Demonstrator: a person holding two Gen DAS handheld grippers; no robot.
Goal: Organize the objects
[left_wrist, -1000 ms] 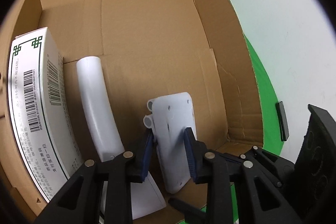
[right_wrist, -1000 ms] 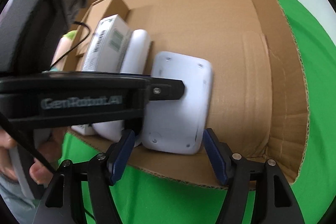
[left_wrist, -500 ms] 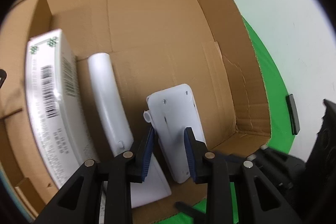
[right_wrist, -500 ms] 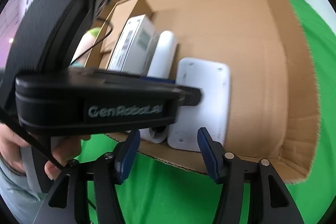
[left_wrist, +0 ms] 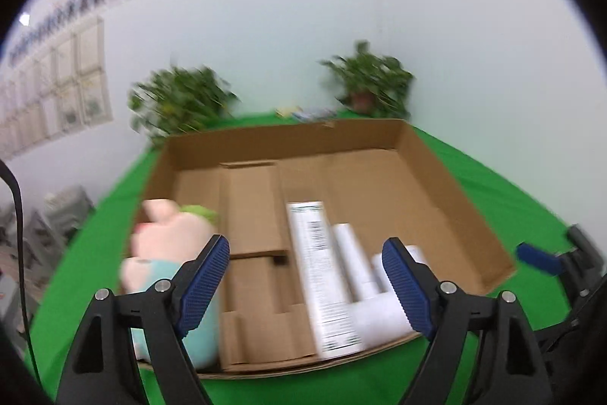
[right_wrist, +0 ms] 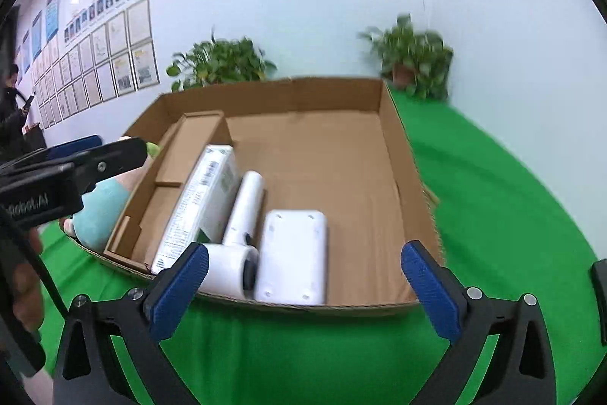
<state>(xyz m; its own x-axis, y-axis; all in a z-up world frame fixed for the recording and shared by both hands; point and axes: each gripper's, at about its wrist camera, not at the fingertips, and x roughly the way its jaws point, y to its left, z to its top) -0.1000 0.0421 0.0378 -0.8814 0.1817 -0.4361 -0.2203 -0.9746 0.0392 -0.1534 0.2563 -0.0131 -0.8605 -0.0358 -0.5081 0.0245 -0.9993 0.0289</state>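
Observation:
A shallow cardboard box (right_wrist: 402, 154) (left_wrist: 447, 185) lies on the green cloth. In it lie a flat white device (right_wrist: 292, 257) (left_wrist: 394, 260), a white curved handle-shaped appliance (right_wrist: 242, 211) (left_wrist: 353, 257), a white printed carton (right_wrist: 201, 204) (left_wrist: 318, 272), a brown cardboard insert (right_wrist: 189, 147) (left_wrist: 254, 207) and a pink and blue plush toy (left_wrist: 167, 253) (right_wrist: 102, 207) at the left end. My left gripper (left_wrist: 305, 285) is open and empty above the box's near edge. My right gripper (right_wrist: 303, 291) is open and empty in front of the box.
The green cloth (right_wrist: 493, 200) covers the table. Two potted plants (right_wrist: 224, 63) (right_wrist: 417, 59) stand behind the box by the white wall. A dark object (right_wrist: 599, 291) lies at the right edge. The left gripper's body (right_wrist: 57, 177) reaches in from the left.
My left gripper has let go of the flat white device and opened wide. Both grippers have pulled back and up from the box. The right gripper has opened wider.

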